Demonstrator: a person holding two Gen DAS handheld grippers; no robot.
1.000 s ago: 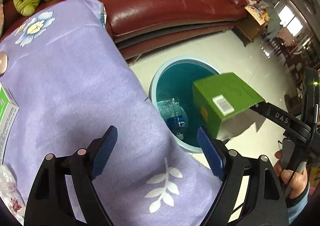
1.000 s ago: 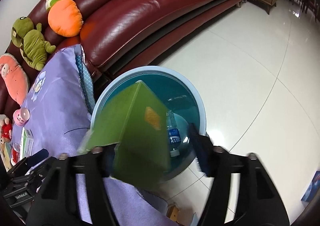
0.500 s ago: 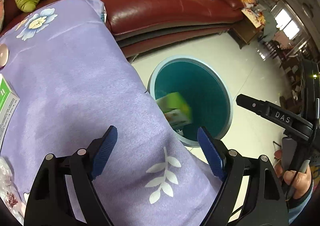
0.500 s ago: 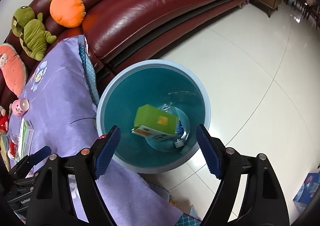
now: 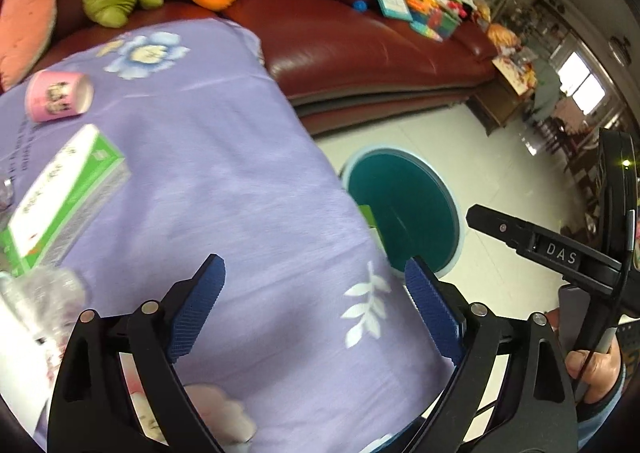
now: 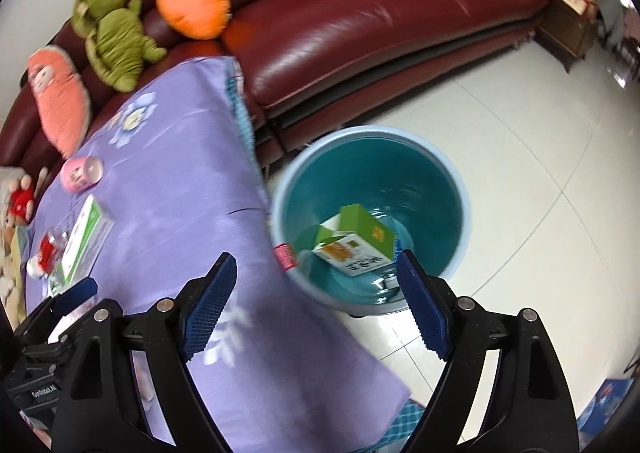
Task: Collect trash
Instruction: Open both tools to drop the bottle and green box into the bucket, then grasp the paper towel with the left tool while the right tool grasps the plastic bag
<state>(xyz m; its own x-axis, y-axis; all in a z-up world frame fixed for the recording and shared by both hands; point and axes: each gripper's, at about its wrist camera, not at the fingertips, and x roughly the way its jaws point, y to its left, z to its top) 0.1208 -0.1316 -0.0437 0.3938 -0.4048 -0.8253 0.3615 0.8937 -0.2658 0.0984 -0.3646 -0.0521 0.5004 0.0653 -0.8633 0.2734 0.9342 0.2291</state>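
Fingers of both grippers stand wide apart with nothing between them; both pairs have just been opening.

Left gripper (image 5: 316, 305) hangs over the purple flowered cloth (image 5: 224, 157) on the desk, blue pads clear of the fabric. Right gripper (image 6: 316, 301) sits over the desk's edge, its right finger (image 6: 424, 313) above the rim of the bin.

Bin (image 6: 460, 189), light blue outside and teal inside, stands on the white tiled floor (image 6: 540, 141) at 3 o'clock from the desk, touching or just beside the hanging cloth. Green carton (image 6: 356, 241) lies tilted at the bottom of the bin, printed white face up; a blue-labelled bottle partly hidden beneath it.

Still on the desk, at 9 o'clock from the left gripper: green and white box (image 5: 60, 205) lying flat. Pink cup (image 5: 58, 95) on its side at 10 o'clock, well apart from the box. Crumpled clear plastic (image 5: 40, 293) near the box's lower end, blurred.

Dark red leather sofa (image 6: 360, 25) runs behind desk and bin, from 10 to 2 o'clock. Soft toys on it: green frog (image 6: 110, 37), orange carrot (image 6: 192, 5), pink carrot (image 6: 56, 101). Books and bright toys lie at its far end.

Person's hand (image 5: 592, 369) grips the right gripper's handle at 4 o'clock in the left view.
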